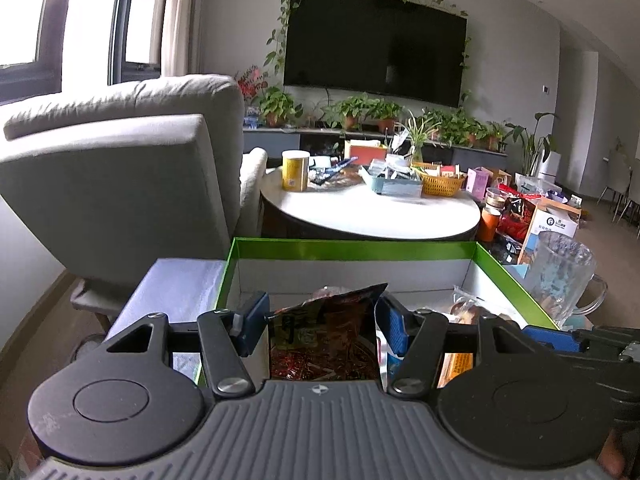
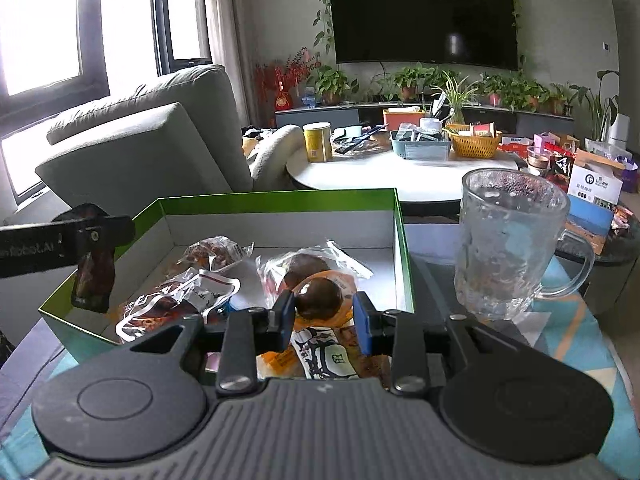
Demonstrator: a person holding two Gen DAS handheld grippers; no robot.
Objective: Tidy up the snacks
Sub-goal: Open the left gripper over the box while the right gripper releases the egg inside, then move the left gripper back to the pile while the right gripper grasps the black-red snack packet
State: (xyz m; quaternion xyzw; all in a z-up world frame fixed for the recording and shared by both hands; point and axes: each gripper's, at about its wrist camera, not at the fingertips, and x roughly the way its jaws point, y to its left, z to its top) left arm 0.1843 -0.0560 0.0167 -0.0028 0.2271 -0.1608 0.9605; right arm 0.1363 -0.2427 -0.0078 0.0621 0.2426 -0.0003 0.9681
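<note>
Patterned tabletop (image 2: 580,332): green box (image 2: 402,240), glass mug (image 2: 516,248) beside it.

Black claw (image 1: 322,326) (blue pads (image 1: 256,322))

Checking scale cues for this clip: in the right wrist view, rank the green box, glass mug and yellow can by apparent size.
1. green box
2. glass mug
3. yellow can
The can stands farther back on the round table, so nearness exaggerates the mug's lead.
</note>
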